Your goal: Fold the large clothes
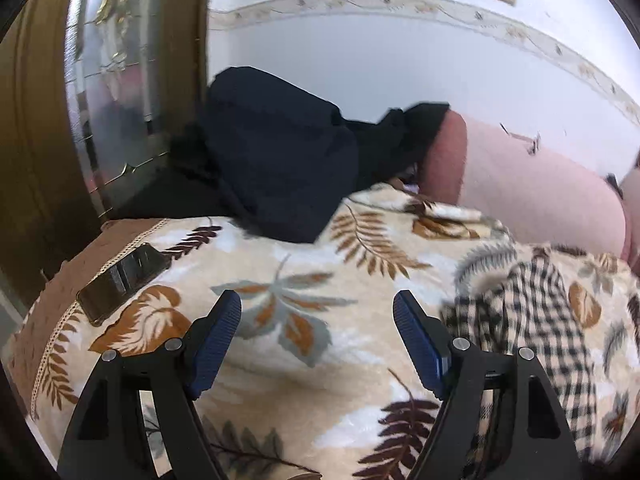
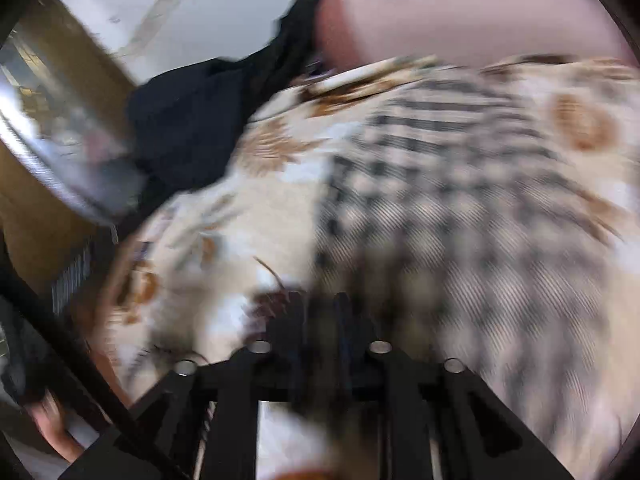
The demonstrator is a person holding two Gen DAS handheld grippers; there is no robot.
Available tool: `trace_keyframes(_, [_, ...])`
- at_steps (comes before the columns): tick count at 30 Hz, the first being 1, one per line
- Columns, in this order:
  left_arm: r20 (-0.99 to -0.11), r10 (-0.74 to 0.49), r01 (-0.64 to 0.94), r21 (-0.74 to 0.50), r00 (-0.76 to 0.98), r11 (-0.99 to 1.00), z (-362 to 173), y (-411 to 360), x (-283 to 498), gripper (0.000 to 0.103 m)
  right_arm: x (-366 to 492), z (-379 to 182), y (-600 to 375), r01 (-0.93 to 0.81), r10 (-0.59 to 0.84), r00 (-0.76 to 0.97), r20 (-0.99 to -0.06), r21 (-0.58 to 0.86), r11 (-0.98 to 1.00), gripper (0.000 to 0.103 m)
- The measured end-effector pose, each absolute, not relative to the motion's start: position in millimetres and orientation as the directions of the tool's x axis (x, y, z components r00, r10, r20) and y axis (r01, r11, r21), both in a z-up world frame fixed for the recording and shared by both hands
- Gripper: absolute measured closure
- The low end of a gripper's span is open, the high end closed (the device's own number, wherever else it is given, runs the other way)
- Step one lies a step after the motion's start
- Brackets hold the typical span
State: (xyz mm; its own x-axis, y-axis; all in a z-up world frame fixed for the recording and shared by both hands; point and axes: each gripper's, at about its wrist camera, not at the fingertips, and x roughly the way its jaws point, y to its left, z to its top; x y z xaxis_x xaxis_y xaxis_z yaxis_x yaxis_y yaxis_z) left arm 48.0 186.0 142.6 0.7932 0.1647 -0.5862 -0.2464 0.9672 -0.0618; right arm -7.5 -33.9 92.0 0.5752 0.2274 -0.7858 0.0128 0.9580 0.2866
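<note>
Checked shirt [image 1: 520,320] lies at 3 o'clock on the leaf blanket [image 1: 300,280], soft and floppy; I'd pinch a hem. Left gripper [image 1: 318,308] wide open, empty; right gripper [image 2: 320,312] too blurred to tell.

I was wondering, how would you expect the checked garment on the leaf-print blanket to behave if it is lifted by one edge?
The checked garment is probably floppy: it lies creased on the leaf-print blanket. It likely drapes and sags from one pinch. It seems light, thin fabric.

Home bedroom: leaf-print blanket [image 1: 304,272] on bed, pink bolster [image 1: 520,184], wallpaper border [image 1: 400,4].
</note>
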Motion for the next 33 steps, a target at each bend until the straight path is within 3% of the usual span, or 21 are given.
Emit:
trace_keyframes(1, [-0.581,0.171,-0.26,-0.073,0.796,0.963,146,191,46,0.025,-25,96,-31,0.016,0.196,0.583,-0.788,0.253,0.967,0.063])
trace_keyframes(7, [-0.553,0.218,-0.302,-0.065,0.804,0.951,168,197,27,0.025,-121,118,-1,-0.115,0.17,0.506,-0.846,0.129,0.985,0.063])
trace_keyframes(11, [-0.523,0.22,-0.287,-0.051,0.824,0.956,204,188,3,0.024,-146,124,-21,-0.109,0.189,0.448,-0.874,0.157,0.982,0.063])
trace_keyframes(14, [-0.483,0.217,-0.282,-0.065,0.848,0.957,236,183,-13,0.017,-164,130,-34,-0.13,0.207,0.435,-0.876,0.166,0.978,0.062])
trace_keyframes(18, [-0.407,0.285,-0.318,-0.015,0.868,0.948,252,180,-39,0.013,-176,116,-14,-0.173,0.306,0.376,-0.875,0.258,0.95,0.062])
trace_keyframes(21, [-0.473,0.253,-0.311,-0.047,0.844,0.949,243,185,-52,0.013,-182,127,-5,-0.245,0.326,0.449,-0.832,0.237,0.94,0.062])
trace_keyframes(23, [-0.503,0.229,-0.299,-0.063,0.834,0.952,232,184,-68,0.013,-181,135,-20,-0.204,0.297,0.517,-0.803,0.222,0.954,0.062])
trace_keyframes(26, [-0.501,0.232,-0.287,-0.035,0.834,0.957,221,172,-88,0.013,-165,142,-51,-0.117,0.225,0.594,-0.772,0.194,0.974,0.047])
trace_keyframes(30, [-0.538,0.198,-0.239,-0.007,0.82,0.971,214,150,-110,0.013,-144,144,-74,-0.056,0.073,0.653,-0.754,0.048,0.997,0.043])
trace_keyframes(33, [-0.562,0.165,-0.197,0.004,0.811,0.98,212,132,-122,0.013,-135,140,-93,-0.001,0.033,0.658,-0.752,0.042,0.999,0.041])
